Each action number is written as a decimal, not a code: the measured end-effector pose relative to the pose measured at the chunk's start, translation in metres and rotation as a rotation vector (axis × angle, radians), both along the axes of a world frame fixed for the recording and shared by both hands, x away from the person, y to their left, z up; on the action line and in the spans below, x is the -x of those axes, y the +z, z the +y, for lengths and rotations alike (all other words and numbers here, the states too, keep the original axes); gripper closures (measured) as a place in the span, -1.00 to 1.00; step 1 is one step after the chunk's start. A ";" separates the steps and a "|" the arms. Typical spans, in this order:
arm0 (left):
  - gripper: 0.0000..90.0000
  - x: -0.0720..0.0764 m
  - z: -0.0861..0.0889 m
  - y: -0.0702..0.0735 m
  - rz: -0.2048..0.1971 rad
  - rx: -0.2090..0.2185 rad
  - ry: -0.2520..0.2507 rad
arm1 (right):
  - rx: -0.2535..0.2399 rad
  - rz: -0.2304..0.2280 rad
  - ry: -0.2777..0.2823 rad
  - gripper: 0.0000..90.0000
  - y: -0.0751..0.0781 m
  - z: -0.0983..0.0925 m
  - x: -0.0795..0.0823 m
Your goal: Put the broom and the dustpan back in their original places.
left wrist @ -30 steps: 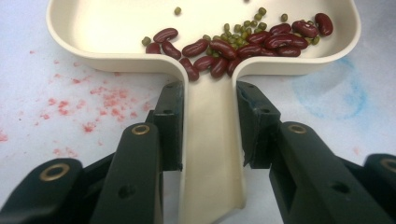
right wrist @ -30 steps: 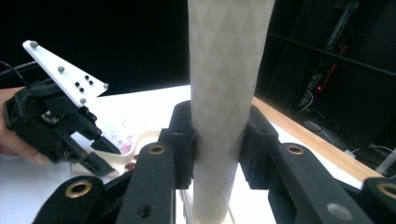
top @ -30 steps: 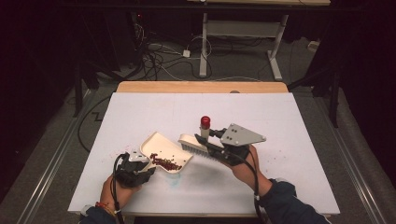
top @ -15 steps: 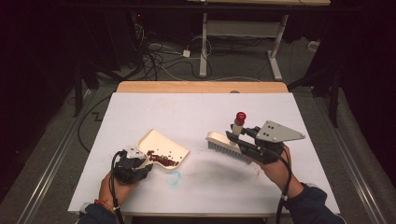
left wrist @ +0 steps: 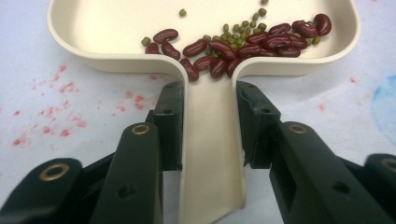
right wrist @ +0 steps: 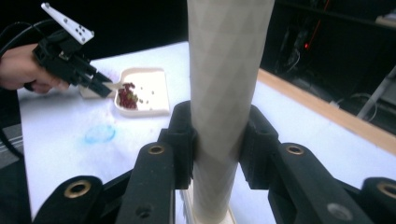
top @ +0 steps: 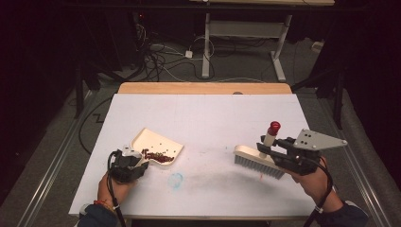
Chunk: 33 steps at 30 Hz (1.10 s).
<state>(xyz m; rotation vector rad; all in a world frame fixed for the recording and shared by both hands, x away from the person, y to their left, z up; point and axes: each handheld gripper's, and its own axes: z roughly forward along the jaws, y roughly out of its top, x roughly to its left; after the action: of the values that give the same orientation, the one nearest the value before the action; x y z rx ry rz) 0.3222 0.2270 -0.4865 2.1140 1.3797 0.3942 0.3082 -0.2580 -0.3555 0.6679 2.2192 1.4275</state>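
A cream dustpan [top: 158,144] lies on the white table at the left, with red kidney beans [left wrist: 233,49] and small green beans heaped at its near end. My left gripper [top: 135,160] is shut on the dustpan's handle [left wrist: 212,140], a pad on each side. At the right, my right gripper [top: 269,150] is shut on the upright cream handle [right wrist: 224,93] of a hand brush [top: 257,161], which has a red tip [top: 274,127]. The brush hangs just above the table, well apart from the dustpan. The right gripper view also shows the left gripper [right wrist: 100,84] far off on the dustpan [right wrist: 142,91].
A blue smudge [top: 176,180] marks the table between dustpan and brush, and faint red stains [left wrist: 51,126] lie beside the pan's handle. The table's wooden far edge [top: 203,88] borders a dark floor with cables and a desk frame.
My right gripper has carried the brush rightward, away from the dustpan, across the table. The left gripper and dustpan have stayed put.
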 end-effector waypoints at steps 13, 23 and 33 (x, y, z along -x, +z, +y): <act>0.17 0.002 -0.020 -0.003 0.007 0.009 0.051 | 0.018 0.125 -0.049 0.53 -0.017 -0.027 -0.029; -0.12 0.017 -0.011 0.004 -0.099 0.050 -0.095 | 0.036 0.156 -0.227 0.39 -0.034 -0.015 -0.102; -0.54 0.037 0.004 0.010 -0.265 0.022 -0.213 | 0.237 0.232 -0.339 0.20 -0.058 0.005 -0.158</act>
<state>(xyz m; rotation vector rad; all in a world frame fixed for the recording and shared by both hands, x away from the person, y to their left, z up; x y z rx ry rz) 0.2850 0.2306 -0.4763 2.0781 0.9944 0.5457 0.4660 -0.2529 -0.4137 1.1080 2.2588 0.9437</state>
